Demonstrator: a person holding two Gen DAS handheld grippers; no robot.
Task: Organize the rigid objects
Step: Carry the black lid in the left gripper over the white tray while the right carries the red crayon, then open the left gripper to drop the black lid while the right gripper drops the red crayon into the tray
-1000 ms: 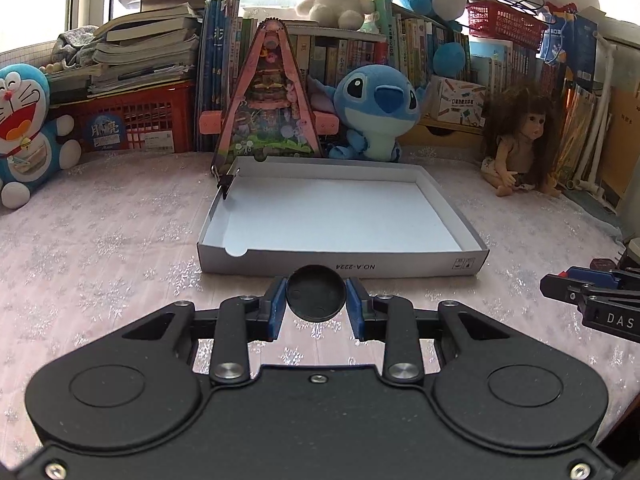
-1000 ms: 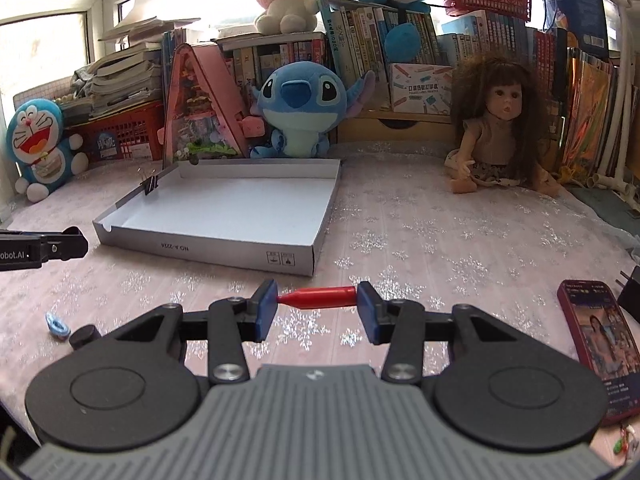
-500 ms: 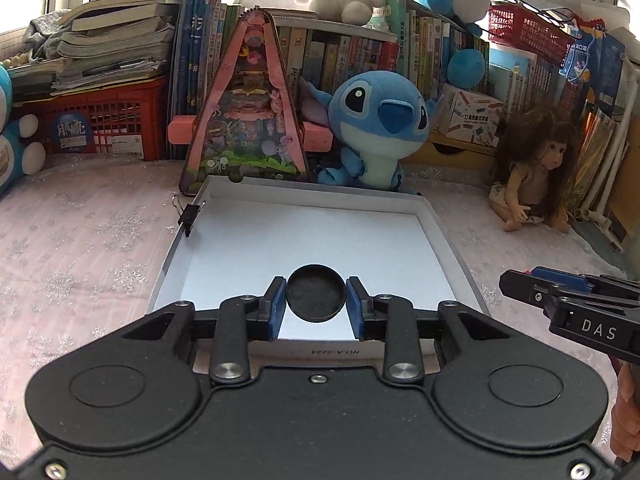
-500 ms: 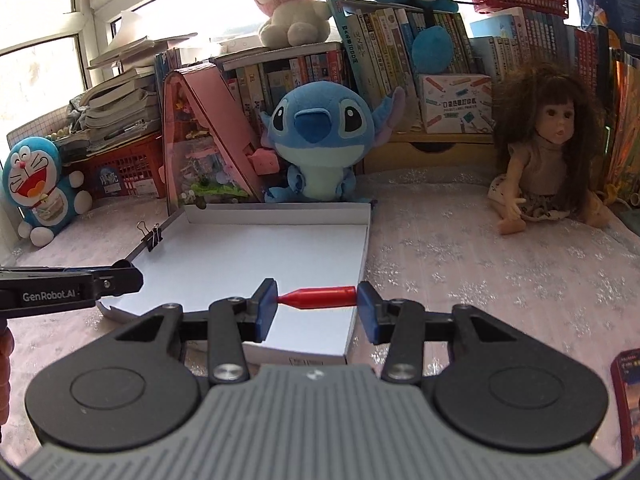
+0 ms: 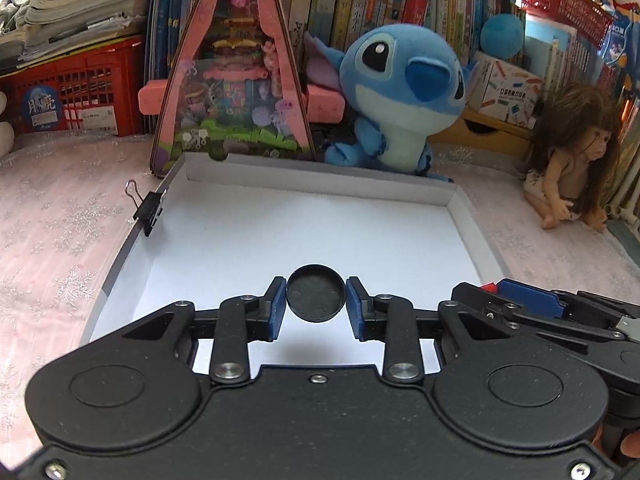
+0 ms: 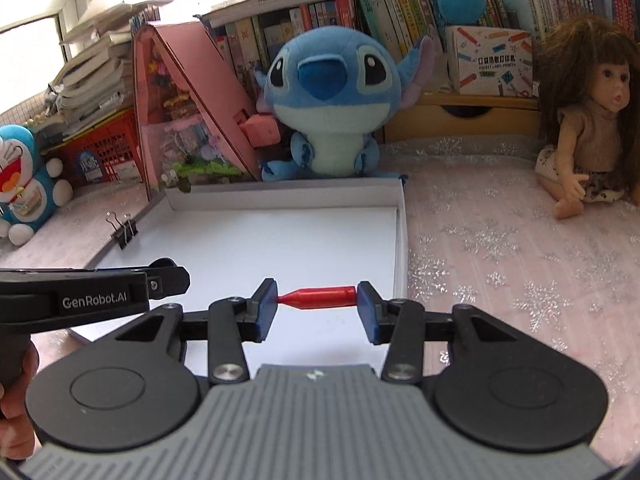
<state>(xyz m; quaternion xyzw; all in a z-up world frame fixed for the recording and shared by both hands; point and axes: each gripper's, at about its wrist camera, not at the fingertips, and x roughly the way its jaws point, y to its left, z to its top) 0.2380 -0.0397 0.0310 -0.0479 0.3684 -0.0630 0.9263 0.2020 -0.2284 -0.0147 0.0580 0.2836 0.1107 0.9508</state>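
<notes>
My left gripper [image 5: 316, 302] is shut on a round black cap [image 5: 316, 298], held above the near part of the shallow white cardboard box [image 5: 320, 236]. My right gripper [image 6: 317, 303] is shut on a small red pen cap [image 6: 320, 298], gripped end to end, over the box's [image 6: 280, 244] near right part. In the left wrist view the right gripper [image 5: 496, 292] shows at the right, a bit of red between its fingers. The left gripper's body [image 6: 92, 292] crosses the left side of the right wrist view. A black binder clip [image 5: 148, 208] is clamped on the box's left wall [image 6: 124, 230].
Behind the box stand a pink triangular toy house [image 5: 236, 80] and a blue plush [image 5: 400, 96]. A doll [image 6: 588, 120] sits at the right on the pink snowflake cloth [image 6: 500, 248]. Books and red crates [image 5: 76, 92] line the back. A blue cat plush [image 6: 24, 184] sits far left.
Both grippers have moved forward from in front of the box to over its inside, each keeping its grip. The box and back toys now look larger and closer.
</notes>
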